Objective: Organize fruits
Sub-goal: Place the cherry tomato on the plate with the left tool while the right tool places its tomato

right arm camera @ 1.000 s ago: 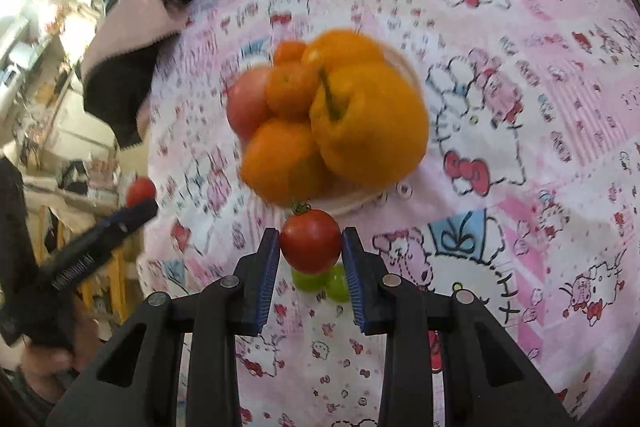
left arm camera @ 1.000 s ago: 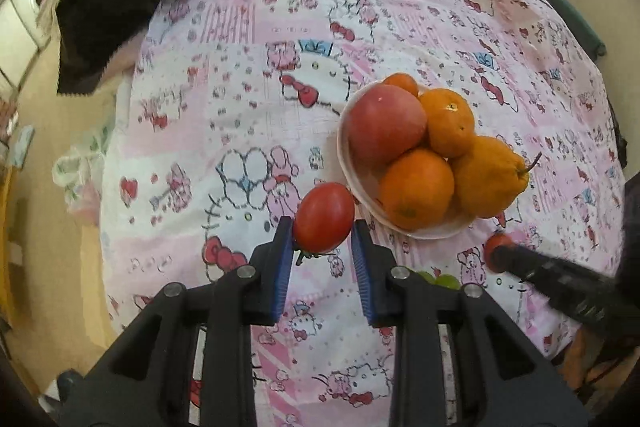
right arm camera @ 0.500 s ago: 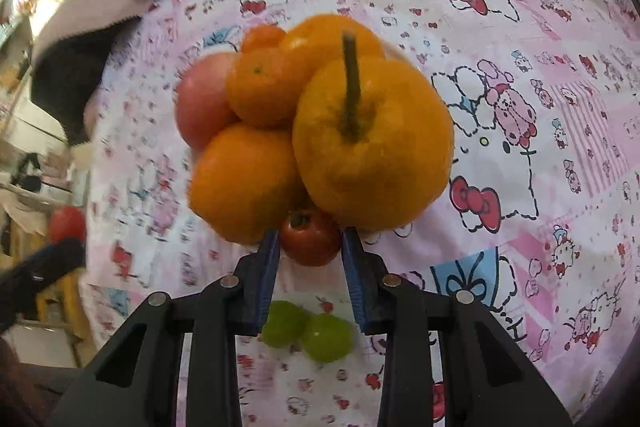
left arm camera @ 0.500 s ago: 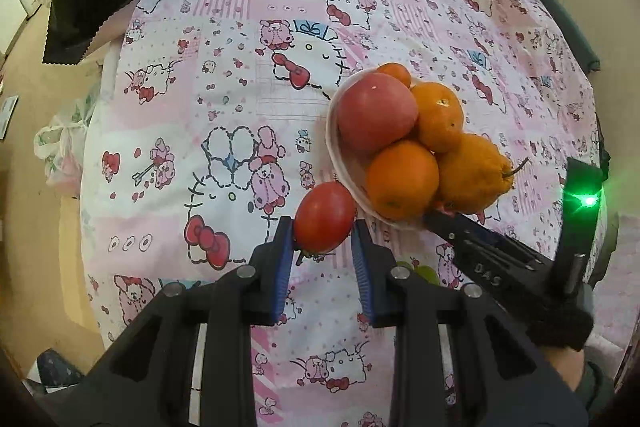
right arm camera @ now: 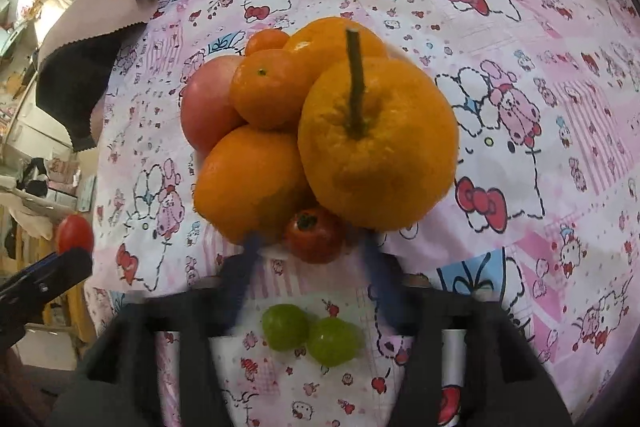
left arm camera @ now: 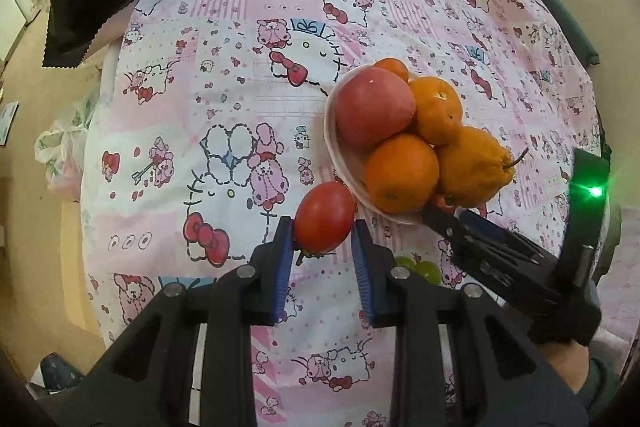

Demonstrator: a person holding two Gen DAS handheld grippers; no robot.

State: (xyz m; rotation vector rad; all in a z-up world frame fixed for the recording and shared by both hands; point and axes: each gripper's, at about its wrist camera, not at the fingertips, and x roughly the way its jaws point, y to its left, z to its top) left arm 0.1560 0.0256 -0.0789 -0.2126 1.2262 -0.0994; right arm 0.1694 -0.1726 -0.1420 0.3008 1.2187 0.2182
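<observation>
While right gripper (right arm camera: 308, 267) jaws spread, releasing small red tomato (right arm camera: 314, 235) between them at heaped white bowl (left arm camera: 340, 163), left gripper (left arm camera: 322, 247) pinches oval red tomato (left arm camera: 325, 217); next, its drop-off.

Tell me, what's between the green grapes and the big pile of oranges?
A small red tomato, at the bowl's near edge between the opening right gripper jaws, in the right wrist view.

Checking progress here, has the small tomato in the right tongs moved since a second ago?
Yes. The small tomato went from the cloth before the bowl to its rim.

Fruits (left arm camera: 400, 147) heaped in bowl (left arm camera: 334, 147) — grapes (right arm camera: 308, 339) lying just before it.
</observation>
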